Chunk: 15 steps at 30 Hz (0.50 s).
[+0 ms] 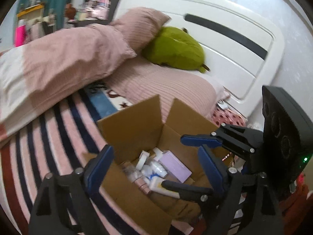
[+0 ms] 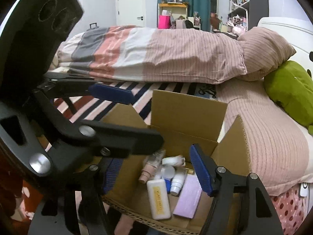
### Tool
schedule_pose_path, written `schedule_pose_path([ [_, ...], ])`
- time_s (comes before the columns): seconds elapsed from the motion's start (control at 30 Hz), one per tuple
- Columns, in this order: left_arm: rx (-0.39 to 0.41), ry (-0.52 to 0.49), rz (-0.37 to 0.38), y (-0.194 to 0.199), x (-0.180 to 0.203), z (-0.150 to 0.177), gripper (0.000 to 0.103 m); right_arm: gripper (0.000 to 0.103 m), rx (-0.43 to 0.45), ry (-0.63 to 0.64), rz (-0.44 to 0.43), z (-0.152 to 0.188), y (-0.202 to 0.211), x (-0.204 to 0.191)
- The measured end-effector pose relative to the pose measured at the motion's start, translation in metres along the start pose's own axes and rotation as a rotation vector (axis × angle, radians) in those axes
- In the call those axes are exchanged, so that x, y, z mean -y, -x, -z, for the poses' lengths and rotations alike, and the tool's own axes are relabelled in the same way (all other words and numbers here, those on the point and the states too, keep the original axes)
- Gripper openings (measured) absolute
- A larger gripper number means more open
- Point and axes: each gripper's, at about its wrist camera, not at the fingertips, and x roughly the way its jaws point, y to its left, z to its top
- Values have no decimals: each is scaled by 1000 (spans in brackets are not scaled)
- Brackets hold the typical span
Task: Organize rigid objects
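Observation:
An open cardboard box (image 1: 137, 121) (image 2: 185, 113) sits on the bed with its flaps standing up. Inside lie several toiletries: a lilac carton (image 1: 176, 167) (image 2: 188, 197), a white flat bottle with a yellow label (image 2: 158, 198), small white bottles (image 2: 178, 180) and a pink tube (image 2: 146, 173). My left gripper (image 1: 156, 168) (image 2: 135, 117) hangs open over the box with nothing between its blue pads. My right gripper (image 2: 156, 173) (image 1: 189, 164) is open too, just above the bottles and empty. The two grippers hover side by side over the box mouth.
The box rests on a pink and navy striped blanket (image 1: 58, 137). A folded duvet (image 2: 156, 54), pink pillows (image 1: 166, 86) and a green plush toy (image 1: 176, 47) lie beyond it. A white headboard (image 1: 234, 49) stands behind. Shelves and a door are far across the room.

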Motion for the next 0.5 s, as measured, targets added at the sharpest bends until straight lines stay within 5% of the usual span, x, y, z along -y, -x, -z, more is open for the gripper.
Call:
schedule_pose_path([
  [0.13,88,33,-171,36,-7,14,89,68,30,-16,-31,-6,5,-4],
  [0.27,150,107,-292,69,-22,31,89,84,82,-22,-67,-12,15,-13],
  [0.5,187,202,-487,108,-52,65,89,97,170,-5,-91,-11,27,-32],
])
